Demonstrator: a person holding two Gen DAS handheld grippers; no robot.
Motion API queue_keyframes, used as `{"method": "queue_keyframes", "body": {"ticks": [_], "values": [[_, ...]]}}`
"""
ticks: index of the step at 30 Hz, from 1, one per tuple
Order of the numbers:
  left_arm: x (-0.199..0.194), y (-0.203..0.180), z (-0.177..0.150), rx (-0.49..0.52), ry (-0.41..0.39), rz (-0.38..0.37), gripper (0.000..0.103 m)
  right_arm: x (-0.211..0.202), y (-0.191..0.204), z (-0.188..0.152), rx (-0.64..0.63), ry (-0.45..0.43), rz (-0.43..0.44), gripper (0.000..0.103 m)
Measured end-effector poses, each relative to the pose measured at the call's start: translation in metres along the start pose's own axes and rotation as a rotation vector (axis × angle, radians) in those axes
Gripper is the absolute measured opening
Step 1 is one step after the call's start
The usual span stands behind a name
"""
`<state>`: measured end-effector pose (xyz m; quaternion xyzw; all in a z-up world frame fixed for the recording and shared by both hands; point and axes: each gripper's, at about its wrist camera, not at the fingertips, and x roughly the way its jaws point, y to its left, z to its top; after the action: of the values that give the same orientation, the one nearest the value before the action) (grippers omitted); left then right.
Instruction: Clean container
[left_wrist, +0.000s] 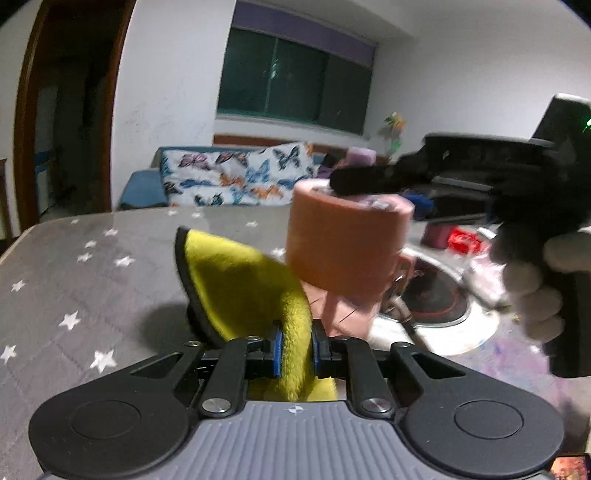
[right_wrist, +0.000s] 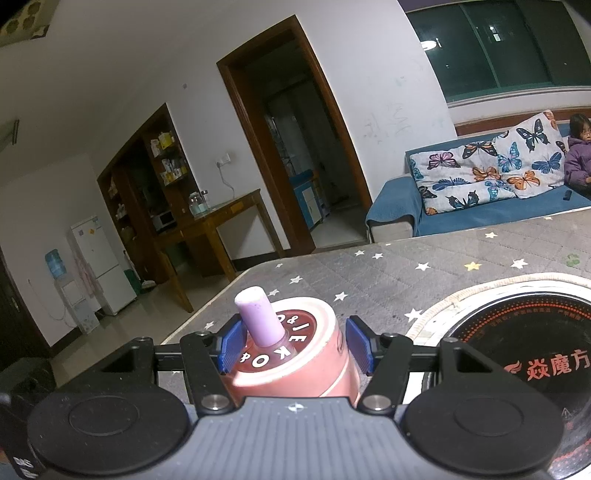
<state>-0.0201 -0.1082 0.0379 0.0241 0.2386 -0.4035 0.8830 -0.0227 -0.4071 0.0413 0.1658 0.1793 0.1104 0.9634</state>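
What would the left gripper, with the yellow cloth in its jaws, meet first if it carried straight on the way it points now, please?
Probably the pink container held up by the right gripper: it sits just ahead of the left gripper, slightly right of centre, beyond the yellow cloth. Depth is hard to judge.

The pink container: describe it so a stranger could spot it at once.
Start at the grey star-print table cover, beside the round black cooktop. The pink container is held above it between the blue-padded fingers of the right gripper. Nothing else nearby has its dark red lettered lid with a lilac knob.
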Motion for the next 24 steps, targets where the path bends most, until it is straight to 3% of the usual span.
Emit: {"method": "queue_keyframes", "body": {"ticks": [8,13,24], "values": [[-0.033,-0.008,0.029,0.024,-0.157,-0.025,0.016,0.001,-0.002,0.001,0.004,0.0,-0.001,0.06],[-0.052,-0.009,0.042,0.01,-0.242,-0.082,0.016,0.0,-0.003,0.001,0.007,0.001,0.002,0.06],[-0.042,-0.038,0.017,0.094,-0.175,-0.117,0.016,0.0,-0.007,-0.001,0.013,-0.002,0.007,0.061]]}}
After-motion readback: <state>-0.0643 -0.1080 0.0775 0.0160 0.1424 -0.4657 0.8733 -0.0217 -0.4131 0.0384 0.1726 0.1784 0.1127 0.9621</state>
